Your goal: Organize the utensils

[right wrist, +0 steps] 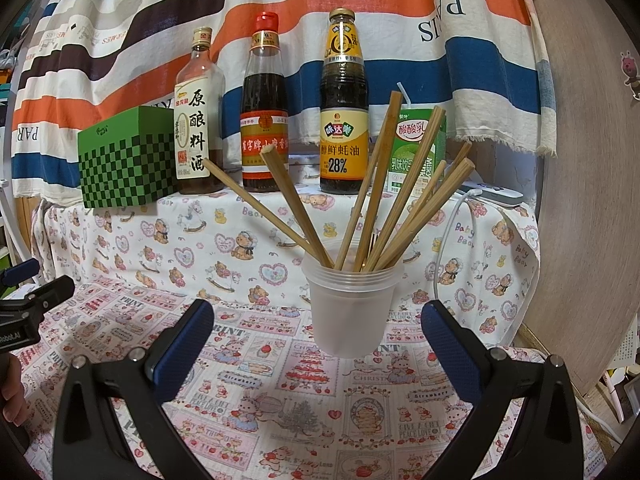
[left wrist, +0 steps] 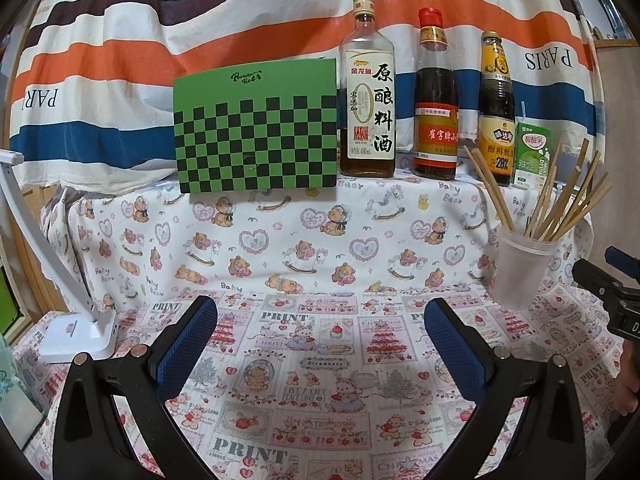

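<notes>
Striped cloth (right wrist: 360, 0) hung as backdrop, printed tablecloth (left wrist: 320, 380) over table. Green box (left wrist: 256, 128) and sauce bottles (right wrist: 344, 104) lined on raised back ledge, likely to free front area. Translucent cup (right wrist: 350, 312) upright on cloth, right of centre, chopsticks (right wrist: 376, 200) fanned inside, apparently already gathered. Right gripper (right wrist: 320, 340) spread wide, empty, facing cup. Left gripper (left wrist: 320, 340) spread, empty, aimed at bare cloth.

Even, fairly bright indoor light; soft shadows fall under the cup (right wrist: 347, 312) and bottles (left wrist: 367, 92); fisheye bends the edges, corners go black, focus stays sharp
</notes>
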Available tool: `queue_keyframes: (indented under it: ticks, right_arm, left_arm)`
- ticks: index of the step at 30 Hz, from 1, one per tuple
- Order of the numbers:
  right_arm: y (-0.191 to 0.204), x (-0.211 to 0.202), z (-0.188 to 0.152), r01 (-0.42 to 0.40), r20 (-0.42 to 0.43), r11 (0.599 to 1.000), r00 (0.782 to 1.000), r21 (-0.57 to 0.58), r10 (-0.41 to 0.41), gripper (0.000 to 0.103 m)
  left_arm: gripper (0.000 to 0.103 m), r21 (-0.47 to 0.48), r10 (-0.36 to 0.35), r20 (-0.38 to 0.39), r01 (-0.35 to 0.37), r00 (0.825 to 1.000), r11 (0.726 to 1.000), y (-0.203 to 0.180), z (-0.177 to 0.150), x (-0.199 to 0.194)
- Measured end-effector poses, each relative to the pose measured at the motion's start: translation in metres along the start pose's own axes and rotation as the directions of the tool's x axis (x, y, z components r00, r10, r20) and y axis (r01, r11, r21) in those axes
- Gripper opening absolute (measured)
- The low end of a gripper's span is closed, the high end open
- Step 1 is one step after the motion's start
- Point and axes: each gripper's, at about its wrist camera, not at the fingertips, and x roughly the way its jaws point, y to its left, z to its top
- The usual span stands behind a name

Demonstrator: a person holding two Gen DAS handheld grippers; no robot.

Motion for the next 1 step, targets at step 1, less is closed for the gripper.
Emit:
queue_keyframes:
  ticks: [1]
  right_arm:
    - [-0.0004,0.0,-0.0001,0.002,-0.001,1.0,1.0,0.001,-0.002,0.103]
  left_arm:
    - [0.103,-0.001,0.001,-0.002,-0.001,1.0,1.0,0.0005,-0.0003,0.0001]
